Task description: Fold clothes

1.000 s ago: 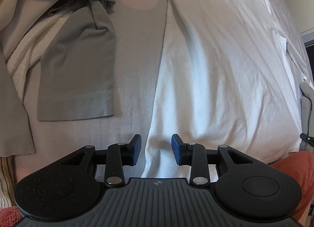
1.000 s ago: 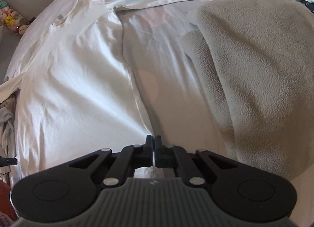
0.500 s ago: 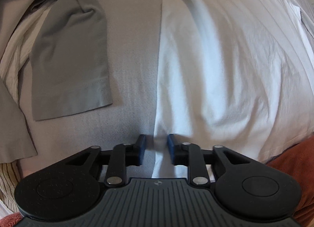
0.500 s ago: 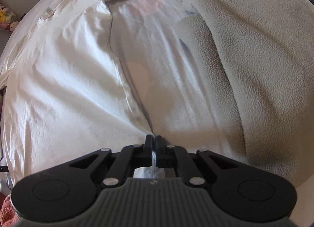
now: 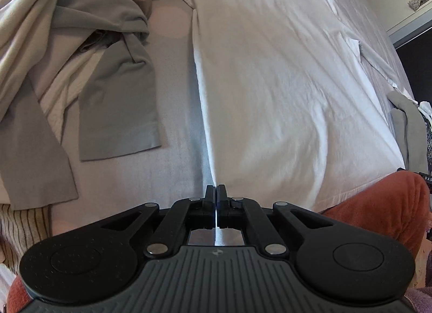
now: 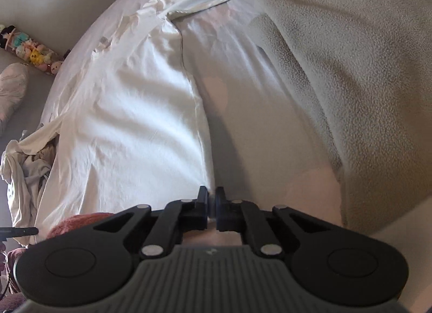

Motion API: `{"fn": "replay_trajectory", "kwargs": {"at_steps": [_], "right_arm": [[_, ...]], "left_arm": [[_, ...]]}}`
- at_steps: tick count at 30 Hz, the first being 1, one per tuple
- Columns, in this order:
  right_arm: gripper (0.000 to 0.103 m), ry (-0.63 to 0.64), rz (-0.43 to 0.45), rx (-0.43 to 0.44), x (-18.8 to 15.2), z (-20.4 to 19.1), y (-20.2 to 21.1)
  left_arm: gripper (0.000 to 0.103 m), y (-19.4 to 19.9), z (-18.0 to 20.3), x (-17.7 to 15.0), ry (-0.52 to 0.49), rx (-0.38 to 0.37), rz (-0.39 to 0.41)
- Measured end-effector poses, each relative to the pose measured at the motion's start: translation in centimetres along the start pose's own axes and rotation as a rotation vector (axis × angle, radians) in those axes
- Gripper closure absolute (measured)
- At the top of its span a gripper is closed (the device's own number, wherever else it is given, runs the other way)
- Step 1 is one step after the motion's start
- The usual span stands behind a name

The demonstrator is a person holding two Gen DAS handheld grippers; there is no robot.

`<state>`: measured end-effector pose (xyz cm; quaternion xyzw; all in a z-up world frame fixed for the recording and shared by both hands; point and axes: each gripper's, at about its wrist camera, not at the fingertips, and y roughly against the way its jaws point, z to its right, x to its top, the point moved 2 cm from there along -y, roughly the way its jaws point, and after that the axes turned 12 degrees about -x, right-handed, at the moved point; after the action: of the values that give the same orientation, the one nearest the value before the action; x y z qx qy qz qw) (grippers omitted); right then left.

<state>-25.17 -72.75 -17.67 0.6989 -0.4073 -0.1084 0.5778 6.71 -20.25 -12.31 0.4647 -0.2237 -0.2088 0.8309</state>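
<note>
Since one second earlier, the left gripper (image 5: 216, 206) has gone from spread jaws straddling the hem corner of the white shirt (image 5: 270, 75) to jaws clenched on that corner, a thin sliver of white cloth showing between the pads; the view has also pulled back, so the collar now shows at the far end. The right gripper (image 6: 212, 209) was already pinched on the opposite hem corner of the white shirt (image 6: 129, 118) and remains so, with cloth pressed between its nearly closed jaws.

White shirt: spread flat on the bed sheet (image 5: 178, 102), hem toward the person, collar away. Its long axis runs straight ahead from both pairs of jaws. In the left wrist view the shirt's side seam rises directly from the jaws and the body lies to their right; in the right wrist view the other side seam rises from the jaws and the body lies to their left. Each gripper thus holds its own near corner, neither nearer than the other, and the hem spans the space between them.

Likely next step: carry both corners forward along this axis toward the collar, kept level so the fold lands square.

Grey garment (image 5: 118, 107): lies apart to the left. Fleece blanket (image 6: 351, 83): lies apart to the right.
</note>
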Motion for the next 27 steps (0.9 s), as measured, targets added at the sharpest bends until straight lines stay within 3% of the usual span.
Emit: {"fn": "replay_trajectory", "kwargs": {"at_steps": [4,9,14,18,22,27], "right_arm": [[0.097,0.032,-0.012,-0.033,-0.4,-0.9,0.1],[0.097,0.060,-0.036,-0.075,-0.9,-1.4,-0.5],[0.097,0.080,-0.066,-0.116,-2.0,-0.4,-0.3],[0.095,0.046,-0.050,-0.121,-2.7,1.3,0.7],[0.089,-0.020,-0.006,-0.088,-2.7,2.8,1.8],[0.081,0.034,0.051,-0.101,-1.3,1.5,1.4]], "left_arm": [[0.103,1.2,-1.6,0.0,0.017,0.037,-0.019],[0.103,0.0,-2.3,-0.5,0.035,0.102,-0.084],[0.102,0.3,-2.8,-0.1,0.076,0.054,-0.072],[0.075,0.7,-3.0,0.2,0.086,0.023,-0.057],[0.066,-0.4,-2.7,0.7,0.088,0.043,-0.115],[0.064,-2.6,-2.5,2.1,0.092,0.109,-0.171]]}}
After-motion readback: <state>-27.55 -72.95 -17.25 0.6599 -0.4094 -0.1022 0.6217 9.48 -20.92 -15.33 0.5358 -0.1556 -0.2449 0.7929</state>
